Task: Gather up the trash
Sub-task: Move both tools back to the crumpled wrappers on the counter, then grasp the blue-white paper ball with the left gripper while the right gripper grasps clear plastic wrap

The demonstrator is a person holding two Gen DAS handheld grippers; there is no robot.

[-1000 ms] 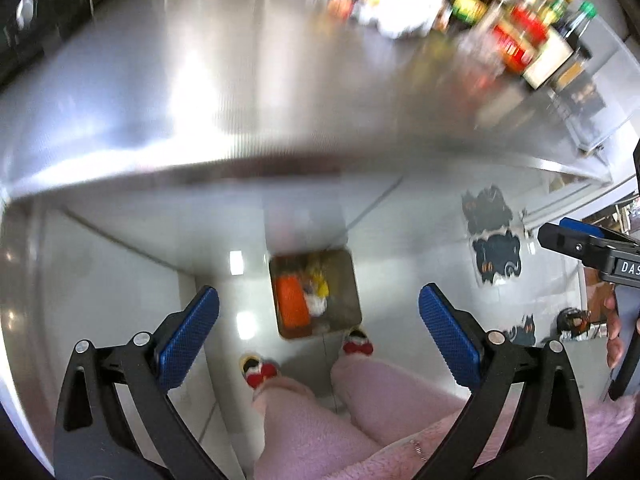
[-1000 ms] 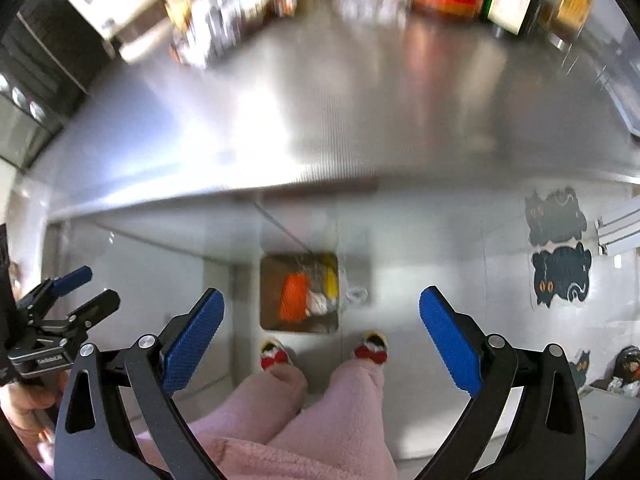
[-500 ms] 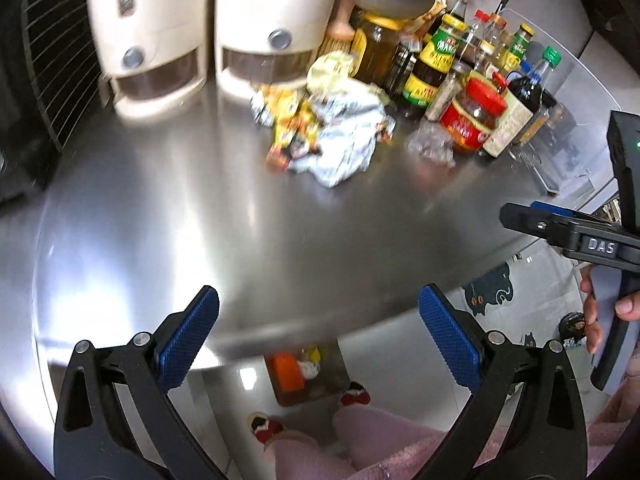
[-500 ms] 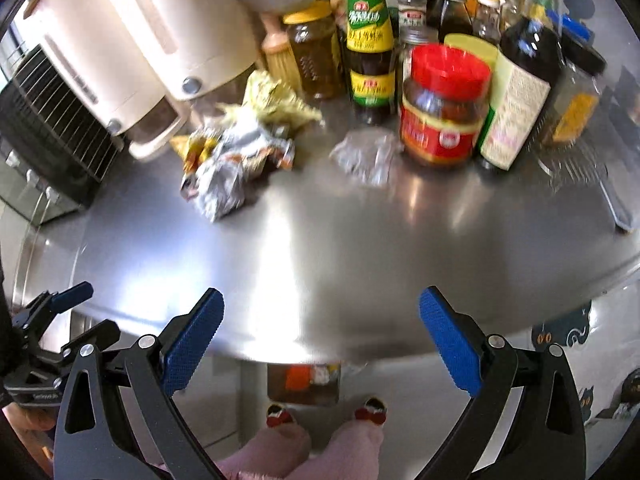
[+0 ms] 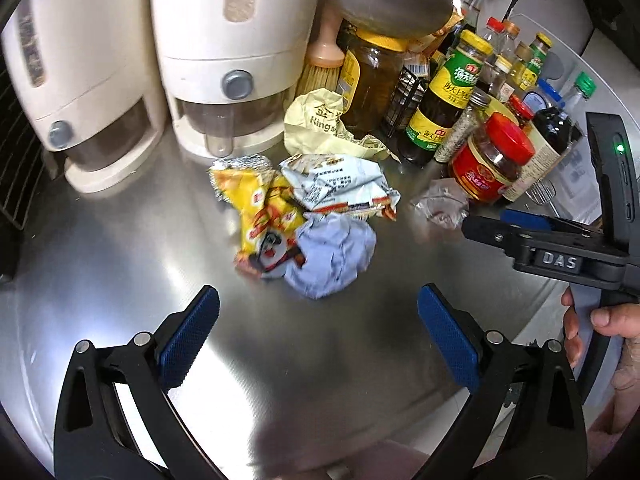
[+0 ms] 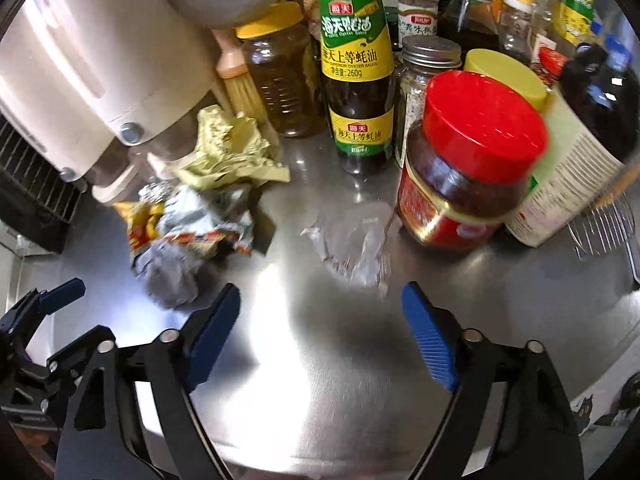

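Note:
A pile of trash lies on the steel counter (image 5: 120,264): a yellow snack wrapper (image 5: 264,216), a white printed wrapper (image 5: 340,188), a crumpled grey-blue paper ball (image 5: 332,256), a pale yellow wrapper (image 5: 320,124) and a clear plastic scrap (image 5: 440,204). My left gripper (image 5: 318,336) is open and empty, just short of the paper ball. My right gripper (image 6: 320,332) is open and empty, just short of the clear plastic scrap (image 6: 352,240); the paper ball (image 6: 168,268) lies to its left. The right gripper also shows at the right in the left wrist view (image 5: 520,236).
Two cream dispensers (image 5: 224,52) stand at the back left. Sauce bottles (image 6: 356,64), a red-lidded jar (image 6: 468,164), a honey jar (image 6: 280,76) and a brush (image 5: 320,68) crowd the back right. A black rack (image 5: 12,152) stands at the far left. The counter edge (image 6: 600,364) curves at front right.
Both grippers swung up from looking at the floor bin below the counter edge and moved in over the counter toward the trash pile. Both stayed open.

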